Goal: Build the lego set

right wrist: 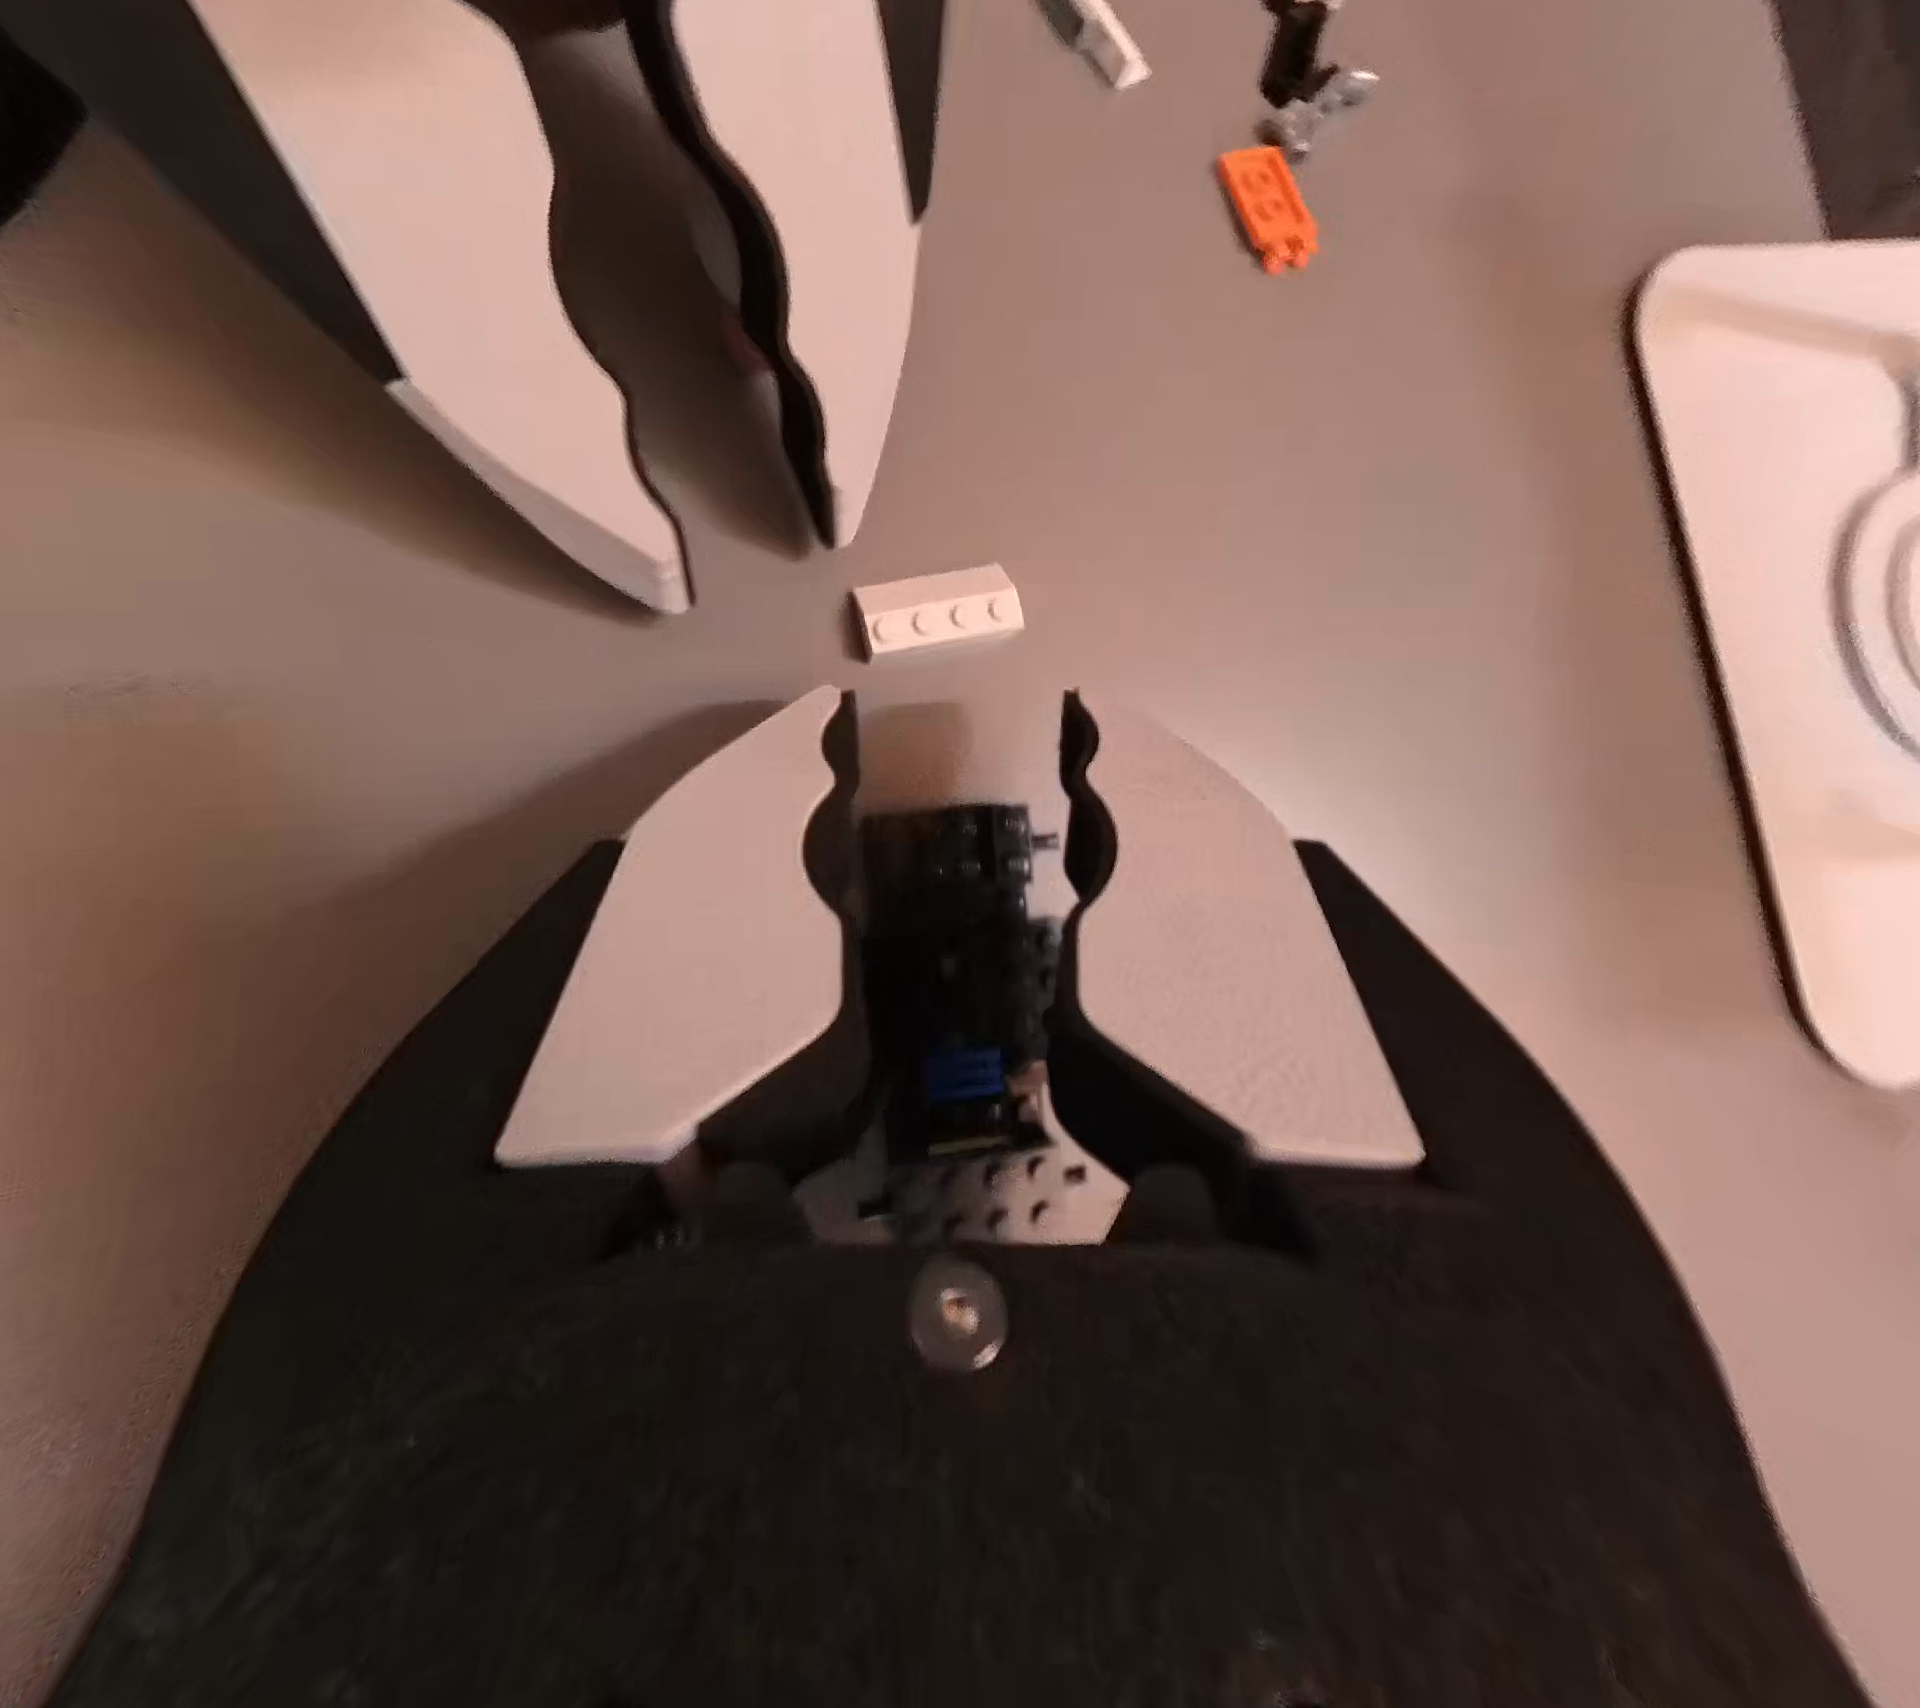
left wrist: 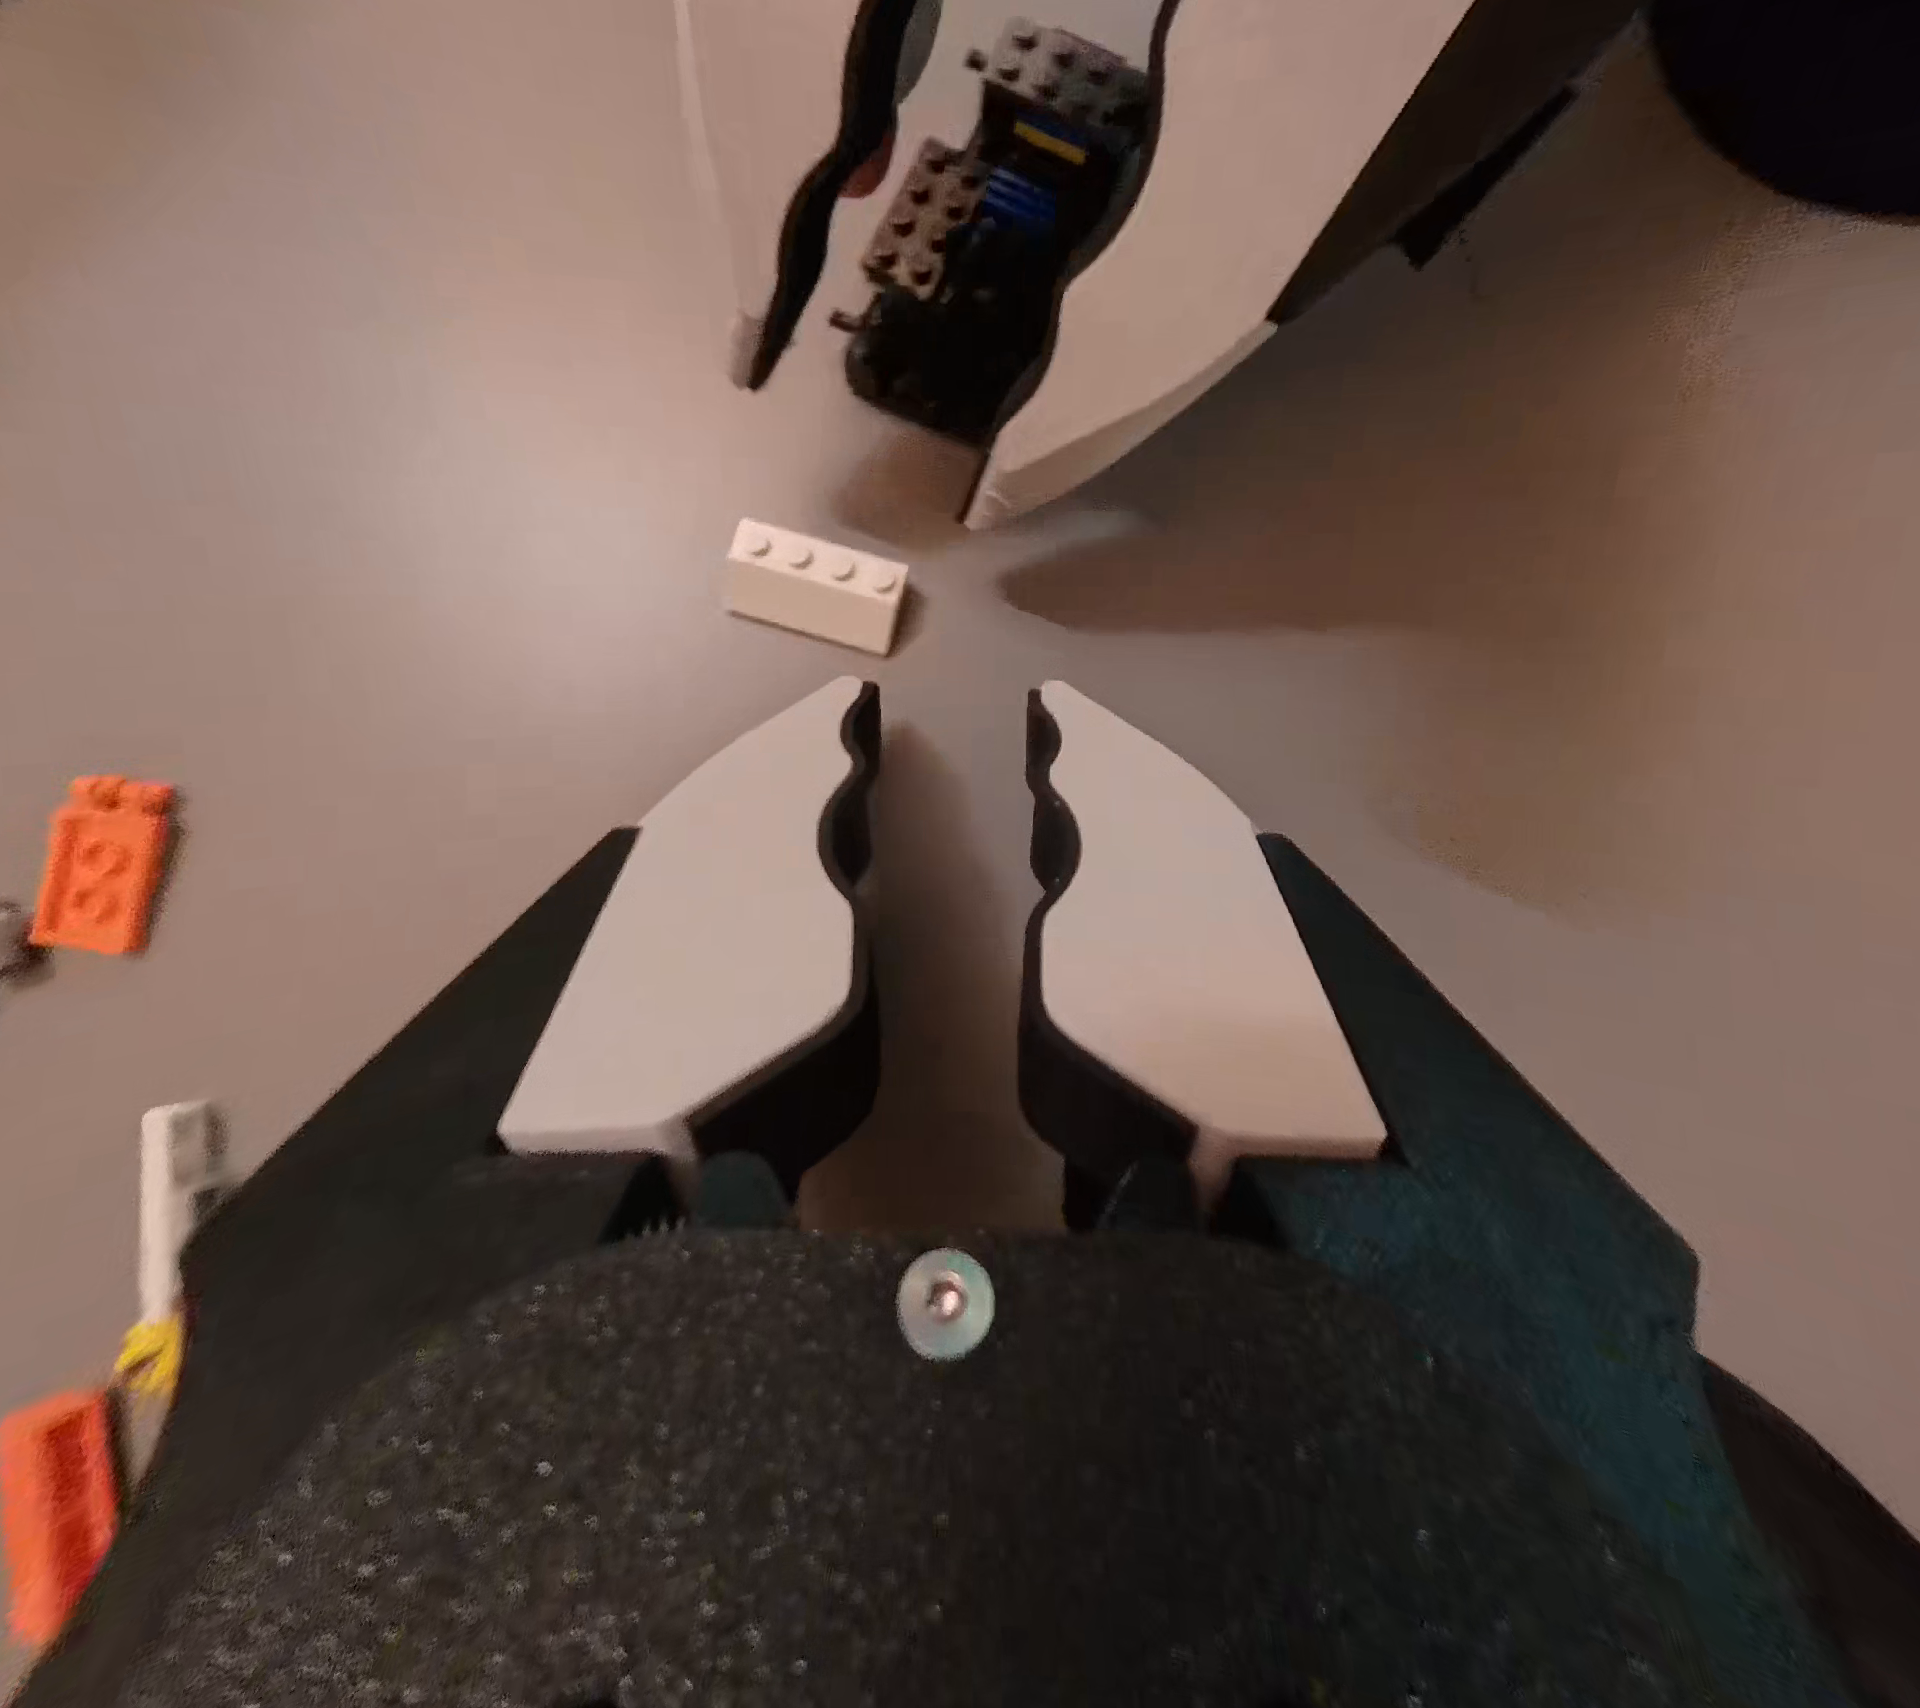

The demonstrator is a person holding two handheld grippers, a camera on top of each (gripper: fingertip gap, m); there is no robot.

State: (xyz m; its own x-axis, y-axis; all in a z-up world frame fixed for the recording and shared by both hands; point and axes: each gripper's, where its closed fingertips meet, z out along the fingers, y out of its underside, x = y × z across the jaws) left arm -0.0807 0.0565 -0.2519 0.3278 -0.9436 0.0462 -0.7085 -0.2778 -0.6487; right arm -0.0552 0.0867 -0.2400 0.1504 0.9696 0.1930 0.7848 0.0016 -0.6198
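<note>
Half-built: right gripper [right wrist: 954, 702] jaws hold the dark studded plastic lego assembly [right wrist: 961, 952]; the white four-stud sloped brick [left wrist: 818, 583] lies unattached just ahead of the left gripper [left wrist: 954, 702], whose jaws stand narrowly open and empty.

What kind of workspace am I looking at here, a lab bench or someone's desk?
Probably an indoor desk or tabletop; I can't tell lab from home. A plain grey table holds loose pieces such as an orange plate, and a white stand base with a coiled cable sits at one edge.

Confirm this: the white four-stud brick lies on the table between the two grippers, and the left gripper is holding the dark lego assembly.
Wrong on one point: the right gripper, not the left gripper, holds the dark lego assembly, as the right wrist view shows. The white four-stud brick does lie on the table between them.
</note>
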